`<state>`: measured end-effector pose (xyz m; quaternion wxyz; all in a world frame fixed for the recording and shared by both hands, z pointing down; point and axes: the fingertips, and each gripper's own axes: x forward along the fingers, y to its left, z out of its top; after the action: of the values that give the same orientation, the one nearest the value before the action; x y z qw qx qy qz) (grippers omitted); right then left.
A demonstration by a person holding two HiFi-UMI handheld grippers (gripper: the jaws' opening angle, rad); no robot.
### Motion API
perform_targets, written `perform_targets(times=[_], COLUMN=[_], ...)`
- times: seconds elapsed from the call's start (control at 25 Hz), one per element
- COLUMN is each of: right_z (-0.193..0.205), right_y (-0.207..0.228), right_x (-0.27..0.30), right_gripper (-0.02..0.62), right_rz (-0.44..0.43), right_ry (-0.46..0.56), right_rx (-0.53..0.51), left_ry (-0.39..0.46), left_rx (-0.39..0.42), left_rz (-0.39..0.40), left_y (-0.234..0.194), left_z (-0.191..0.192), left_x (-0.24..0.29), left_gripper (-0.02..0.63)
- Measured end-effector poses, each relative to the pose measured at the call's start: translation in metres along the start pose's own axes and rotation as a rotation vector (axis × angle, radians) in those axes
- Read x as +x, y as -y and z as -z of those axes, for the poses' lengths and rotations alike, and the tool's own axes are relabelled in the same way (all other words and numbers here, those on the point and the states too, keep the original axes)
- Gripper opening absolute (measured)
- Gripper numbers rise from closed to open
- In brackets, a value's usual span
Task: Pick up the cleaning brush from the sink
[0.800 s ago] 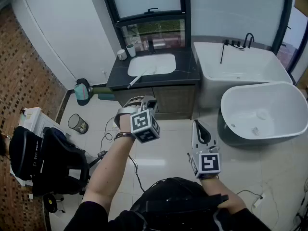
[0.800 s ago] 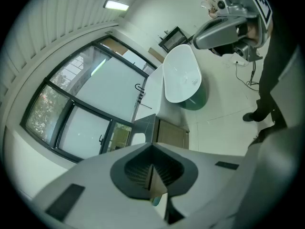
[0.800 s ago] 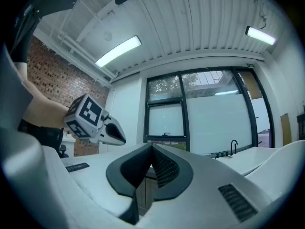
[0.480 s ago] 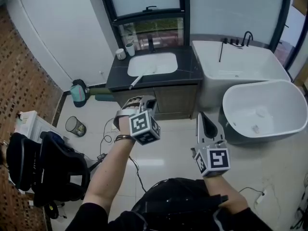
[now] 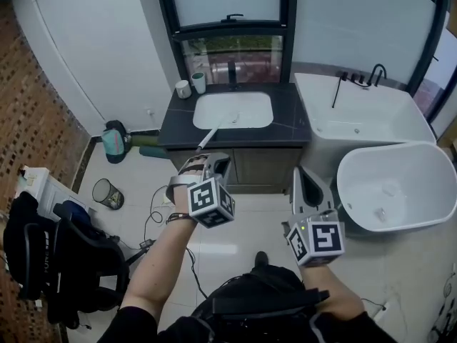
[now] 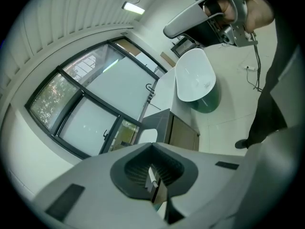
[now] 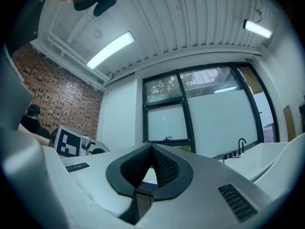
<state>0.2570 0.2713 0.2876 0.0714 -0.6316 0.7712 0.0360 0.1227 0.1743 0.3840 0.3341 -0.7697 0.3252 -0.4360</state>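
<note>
Both finger pairs closed, empty: left gripper [image 5: 205,164], right gripper [image 5: 305,181]; cleaning brush [image 5: 216,131] across sink [image 5: 251,110] rim, well ahead of fingers.

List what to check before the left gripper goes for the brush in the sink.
1. Cleaning brush in sight: lies across the sink's front rim, handle toward the person. ok
2. Left gripper open: jaws together, nothing between them. not ok
3. Left gripper at the handle: short of the vanity, apart from the brush. not ok
4. Right gripper out of the way: off to the right, shut, empty. ok
5. Cups clear of the brush: at the counter's back left corner. ok
6. Brush head's state: too small. cannot tell
</note>
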Motion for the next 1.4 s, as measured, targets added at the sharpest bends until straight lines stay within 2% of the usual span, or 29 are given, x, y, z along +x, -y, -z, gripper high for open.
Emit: perform_targets(times=[0.28, 0.48, 0.6, 0.8, 1.0, 1.12, 1.28, 1.4], right_z=[0.016, 0.035, 0.049, 0.042, 0.056, 0.078, 0.117, 0.148], right_y=[0.017, 0.004, -0.008, -0.057, -0.110, -0.118, -0.120, -0.116], right_x=[0.160, 0.272, 0.336, 0.451, 0.575, 0.631, 0.693, 0.724], right_gripper=[0.000, 0.000, 0.000, 0.000, 0.000, 0.000, 0.000, 0.000], right_rz=[-0.103, -0.132, -0.122, -0.045, -0.018, -0.019, -0.098, -0.112], right_ry=[-0.052, -0.093, -0.105, -0.070, -0.129, -0.193, -0.321, -0.409], right_rx=[0.057, 0.091, 0.077, 0.057, 0.097, 0.110, 0.145, 0.185], left_ry=[-0.061, -0.068, -0.023, 0.117, 0.201, 0.238, 0.190, 0.162], left_rx=[-0.050, -0.132, -0.276, -0.328, -0.415, -0.573, -0.819, -0.933], left_rz=[0.006, 0.042, 0.061, 0.019, 0.051, 0.070, 0.108, 0.135], left_y=[-0.094, -0.145, -0.184, -0.292, -0.389, -0.424, -0.448, -0.450], left_z=[0.029, 0.088, 0.128, 0.206, 0.296, 0.330, 0.366, 0.383], left_x=[0.080, 0.140, 0.169, 0.186, 0.219, 0.255, 0.312, 0.341], left_gripper=[0.002, 0.002, 0.002, 0.002, 0.002, 0.002, 0.002, 0.002])
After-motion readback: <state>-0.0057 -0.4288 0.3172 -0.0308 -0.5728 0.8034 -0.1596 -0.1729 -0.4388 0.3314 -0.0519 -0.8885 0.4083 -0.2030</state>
